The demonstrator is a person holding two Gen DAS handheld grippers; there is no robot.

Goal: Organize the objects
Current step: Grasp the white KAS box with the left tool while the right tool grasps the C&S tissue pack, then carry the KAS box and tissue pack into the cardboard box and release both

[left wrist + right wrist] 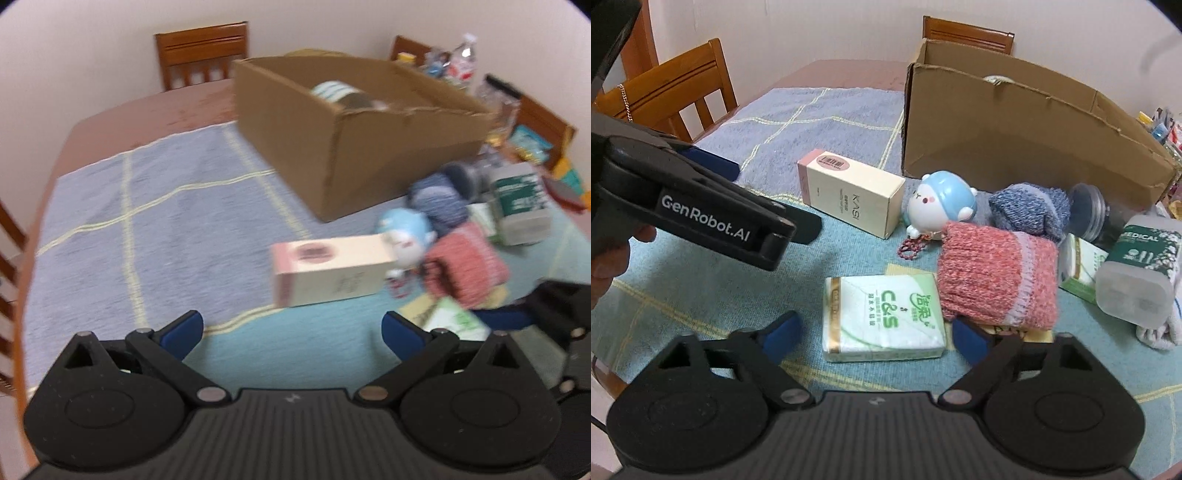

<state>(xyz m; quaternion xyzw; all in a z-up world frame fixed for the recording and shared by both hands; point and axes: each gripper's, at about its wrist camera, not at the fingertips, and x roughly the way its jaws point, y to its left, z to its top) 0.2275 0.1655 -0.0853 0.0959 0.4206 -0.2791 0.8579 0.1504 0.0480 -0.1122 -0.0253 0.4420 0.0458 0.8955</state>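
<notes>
Most of the sorting looks still to do. The cardboard box (1015,140) on the tabletop (155,107) holds only a striped roll (334,92), while the KASI carton (849,194), blue-capped toy figure (940,206), pink knit sock (997,277), blue knit sock (1030,210), C&S tissue pack (882,317) and Medical bottle (1137,273) lie clustered on the cloth beside it. The left claw (291,332) hovers spread and empty; the right claw (875,332) is spread astride the tissue pack. The left view is blurred, and the box's far interior is hidden.
</notes>
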